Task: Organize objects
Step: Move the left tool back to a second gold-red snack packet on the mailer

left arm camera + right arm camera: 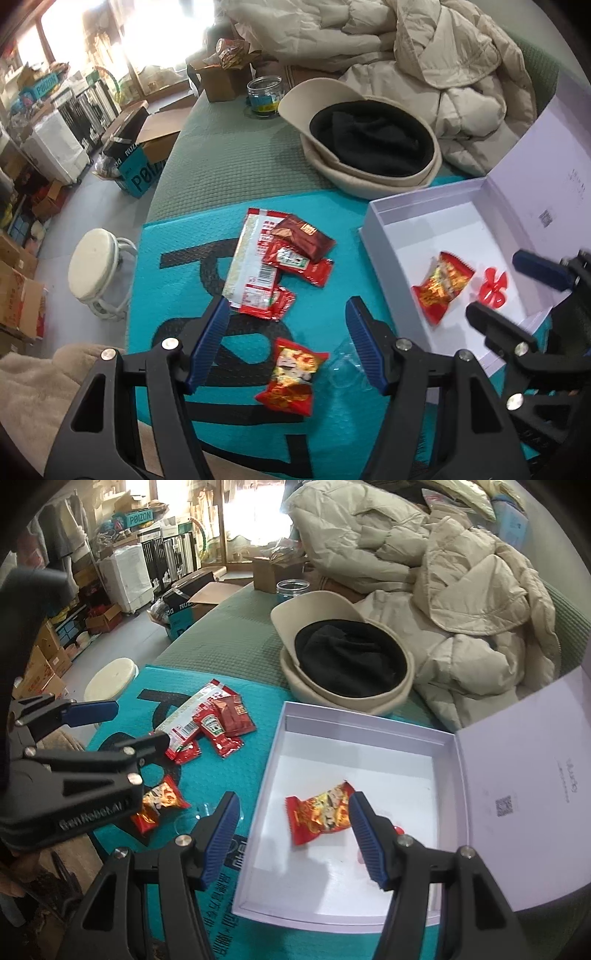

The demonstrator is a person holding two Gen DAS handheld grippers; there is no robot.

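Your left tool (288,347) is released, its blue fingers spread wide over the teal mat (207,236), and a red snack packet (291,374) lies on the mat between them, just near of the fingertips and touching neither. A clear plastic scrap (345,363) sits just right of that packet, by the right finger. Farther out on the mat is a pile: a long wrapper (251,269), ketchup sachets (295,260) and a brown packet (304,236) on top of them. Your right tool (291,830) is also released and holds nothing; it hangs over the open white box (354,738), whose lid stands open to the right. A second red snack packet (321,812) lies on the box floor between the spread fingers, its right end close to the right finger; you cannot tell whether they touch. A small red piece (491,288) lies in the box just right of that packet. Beyond the box are a beige hat (343,657) and a puffy coat (461,602).
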